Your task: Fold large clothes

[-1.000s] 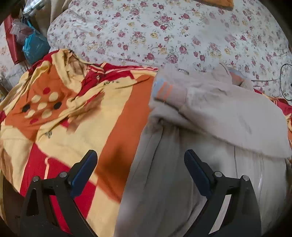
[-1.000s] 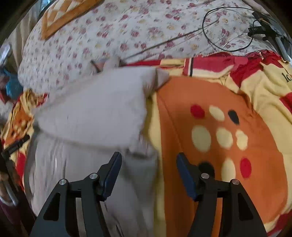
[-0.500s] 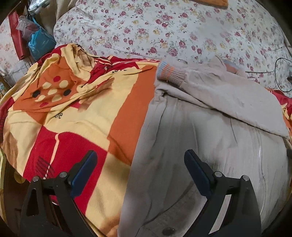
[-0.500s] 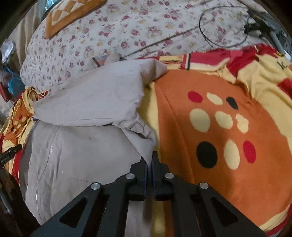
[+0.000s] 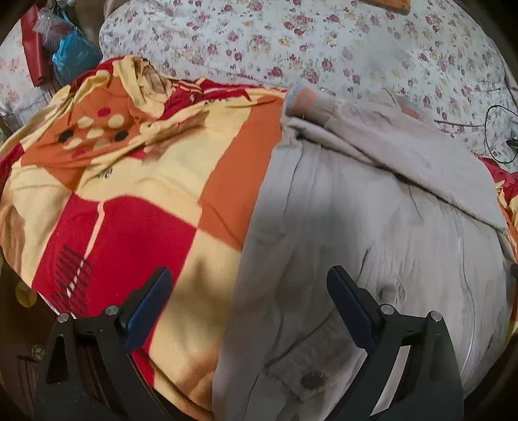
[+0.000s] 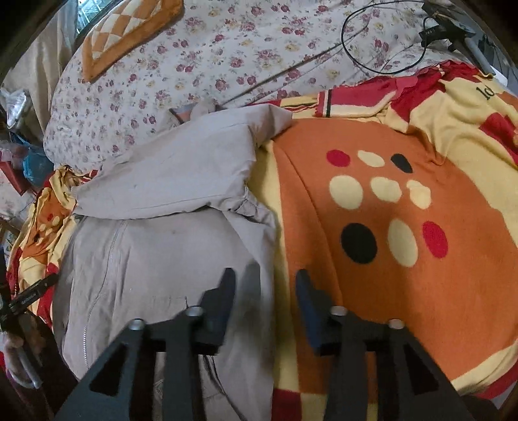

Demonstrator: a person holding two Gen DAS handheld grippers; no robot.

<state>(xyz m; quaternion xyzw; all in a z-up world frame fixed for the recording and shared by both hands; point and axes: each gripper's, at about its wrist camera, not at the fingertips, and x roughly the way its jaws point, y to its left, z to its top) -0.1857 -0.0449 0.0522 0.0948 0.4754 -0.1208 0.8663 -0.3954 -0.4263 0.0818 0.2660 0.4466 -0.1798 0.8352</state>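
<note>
Left gripper: jaws spread wide, holding nothing, hovering over the left edge of the beige jacket near its hem. One blue pad sits above the blanket, the other above the jacket body.

Right gripper: jaws parted a moderate amount, nothing between them. Fingers straddle the jacket's right edge where it meets the orange blanket panel. Left finger is motion-blurred.

Jacket lies flat on the red/orange/yellow blanket, on the bed. One sleeve is folded across the upper body, ribbed striped cuff pointing toward the left side. Zipper runs down the jacket's left portion in the right wrist view. A button shows on the hem band in the left wrist view.

Behind: floral bedsheet, an orange-and-cream checkered cushion at its far end, black cable loop on the sheet at the right. Blue plastic bag off the bed's left corner.
</note>
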